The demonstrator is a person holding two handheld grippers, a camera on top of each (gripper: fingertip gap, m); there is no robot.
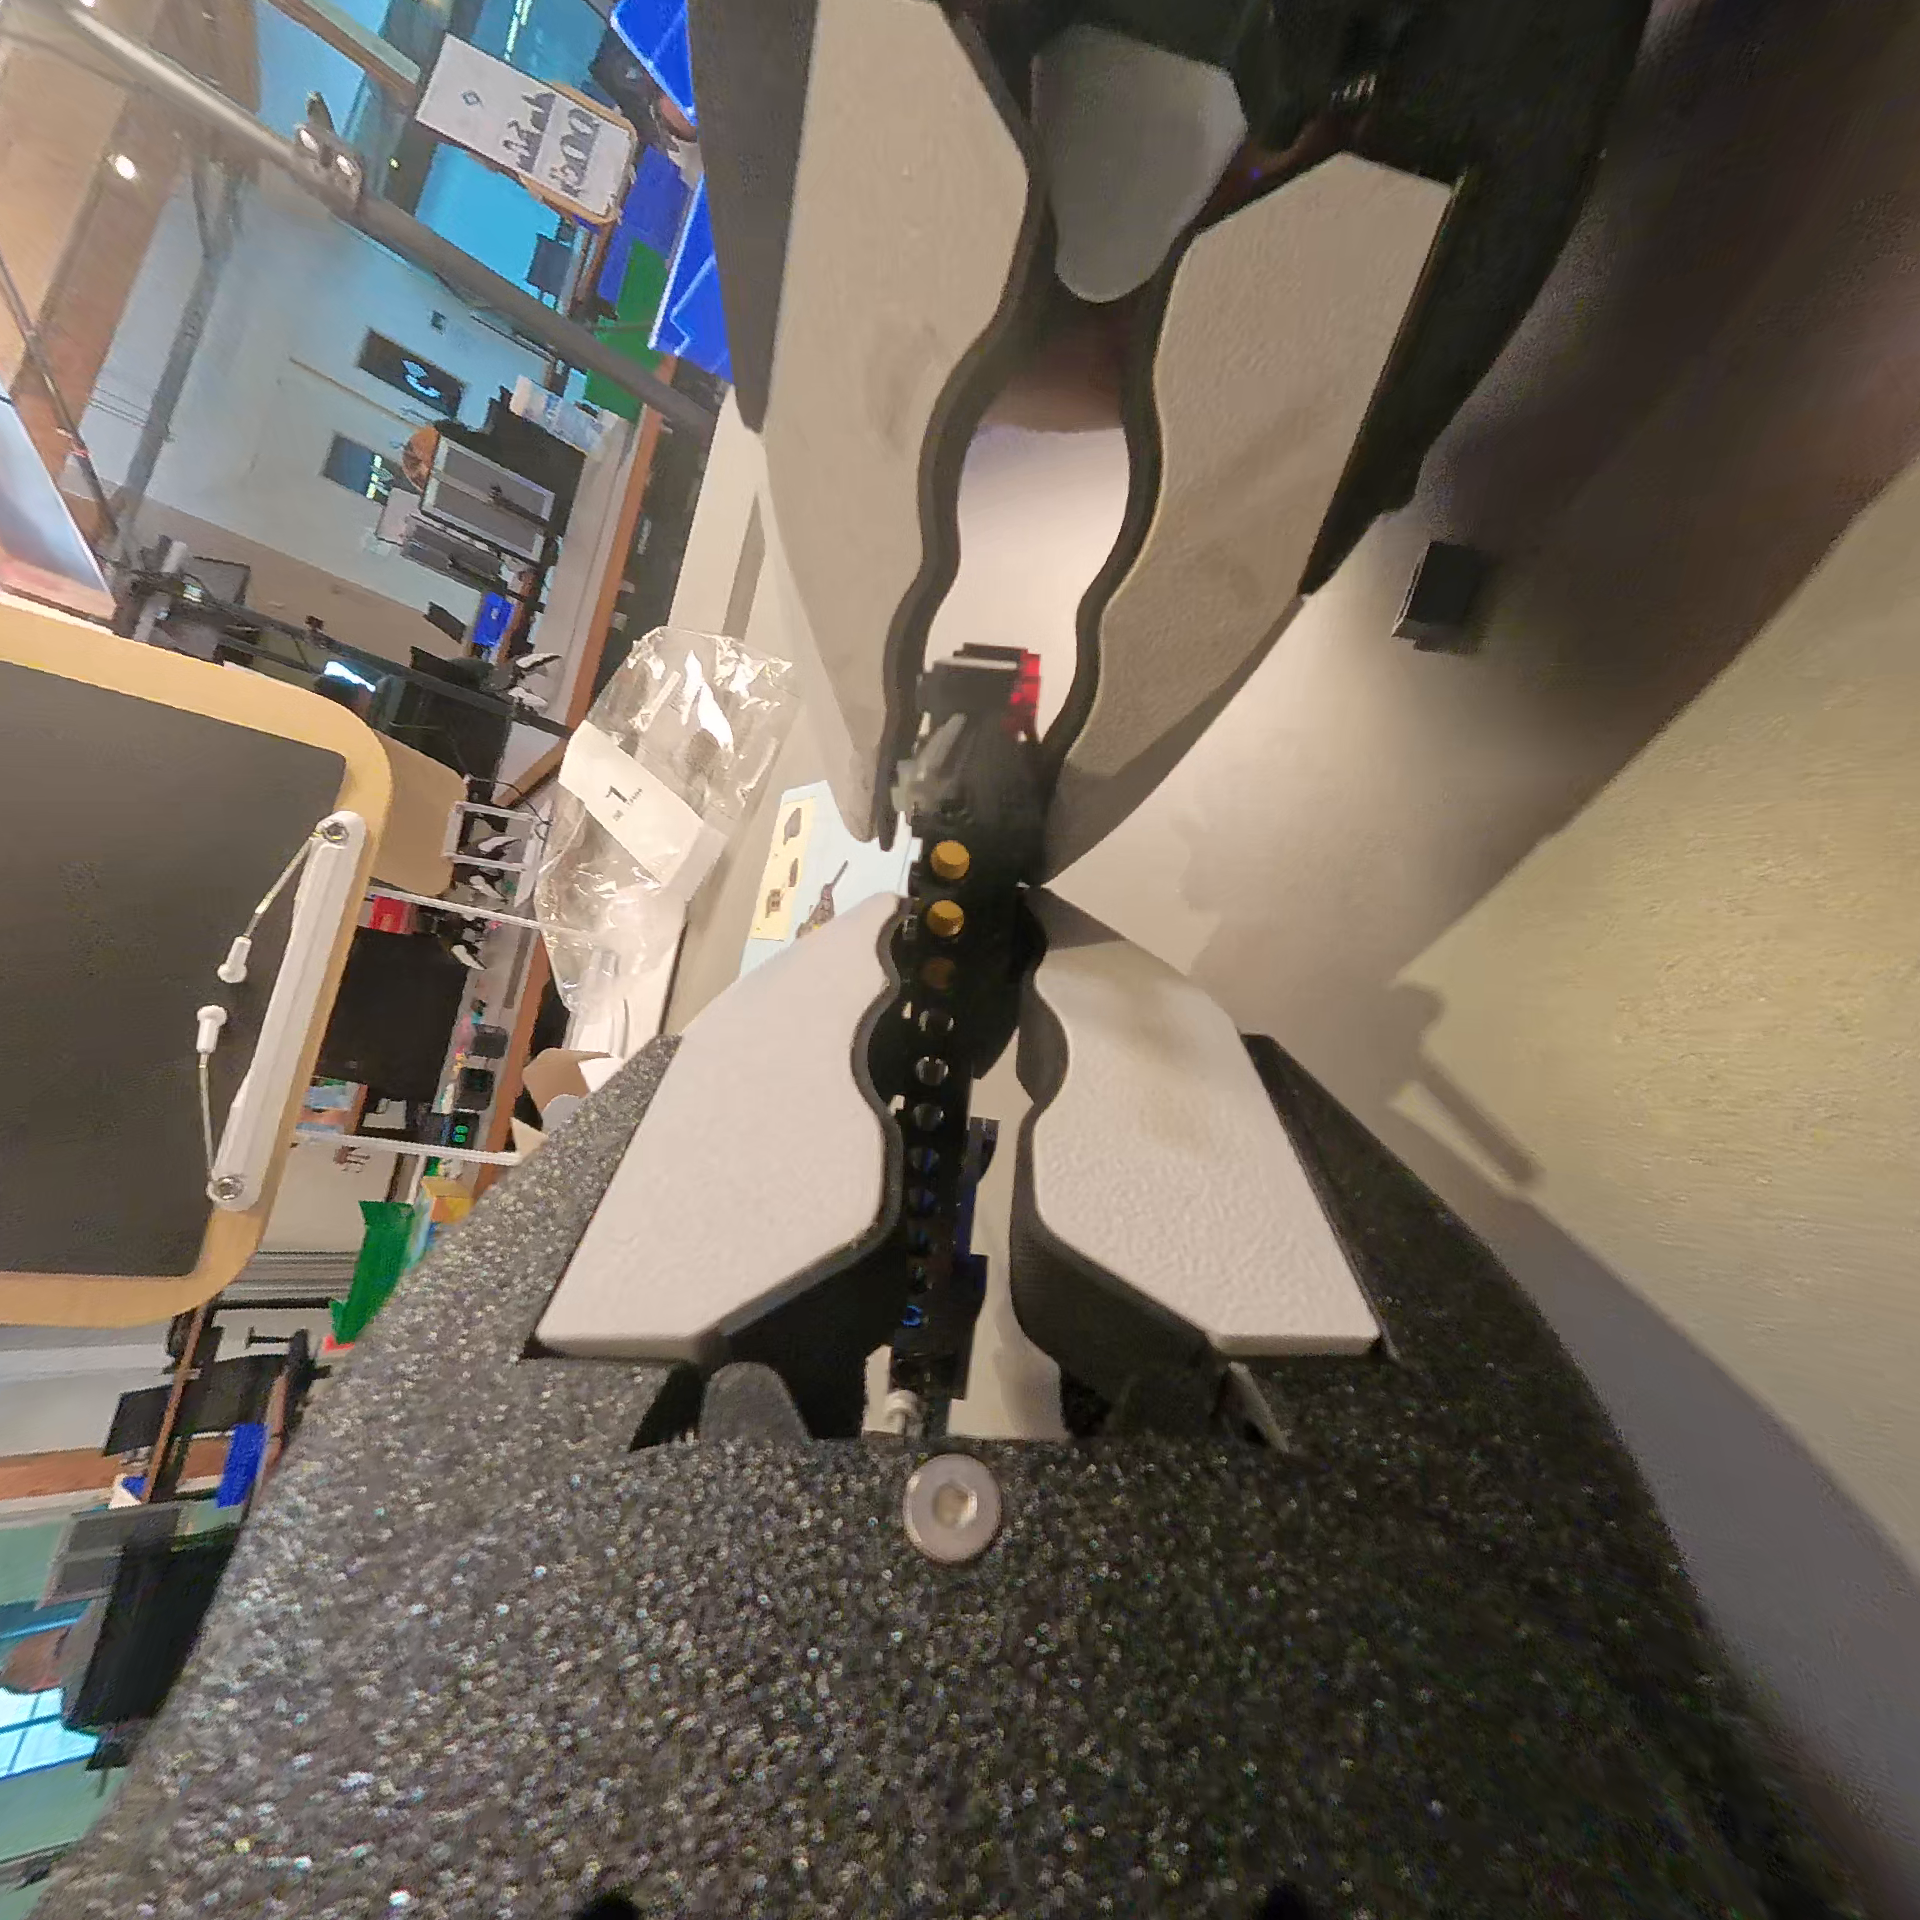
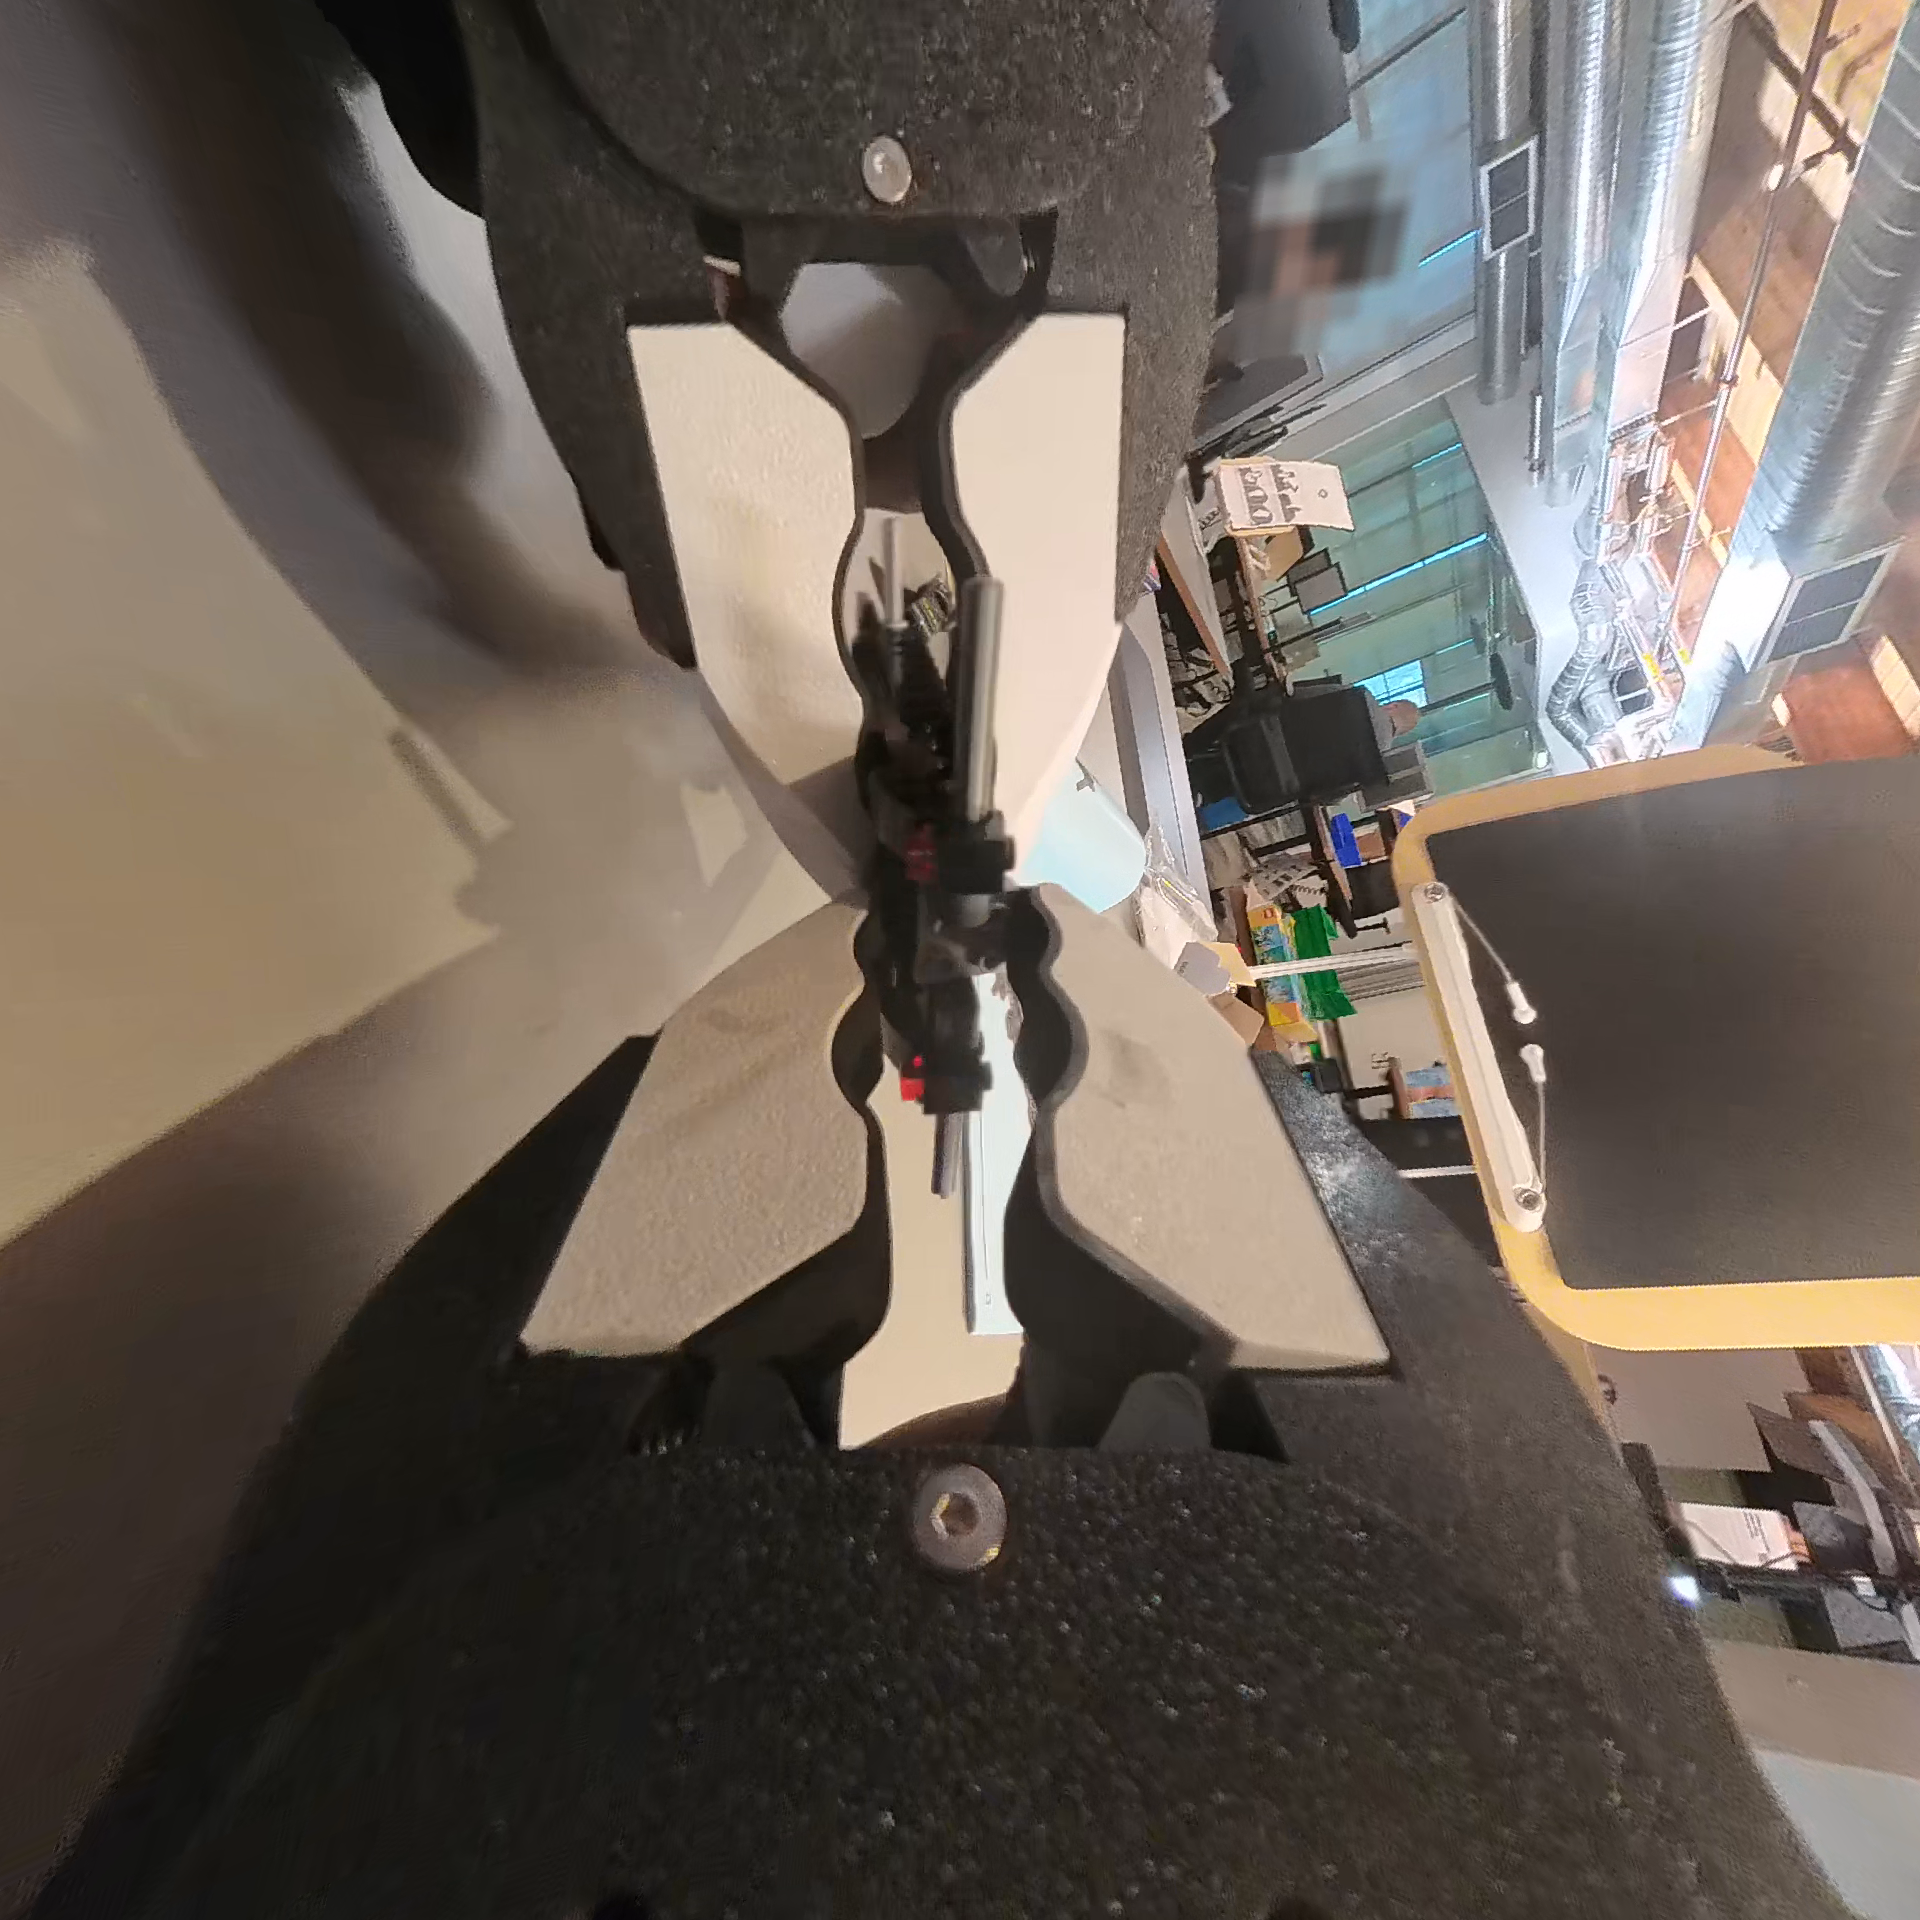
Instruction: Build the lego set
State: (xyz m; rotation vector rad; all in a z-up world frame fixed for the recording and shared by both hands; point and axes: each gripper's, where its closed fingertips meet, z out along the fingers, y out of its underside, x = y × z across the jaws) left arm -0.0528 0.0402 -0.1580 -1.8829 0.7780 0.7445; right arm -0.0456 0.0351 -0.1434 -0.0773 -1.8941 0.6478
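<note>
A busy workshop is tilting behind a pale table (image 1: 1299, 790), where a clear plastic bag (image 1: 665, 790) and an instruction sheet (image 1: 805, 878) are lying. You are clamping your left gripper (image 1: 961, 914) narrowly on a black brick-built assembly (image 1: 966, 935) with gold pins. Your right gripper (image 2: 940, 925) is gripping the same assembly (image 2: 925, 935) from the opposite end, beside its grey rod (image 2: 977, 707).
</note>
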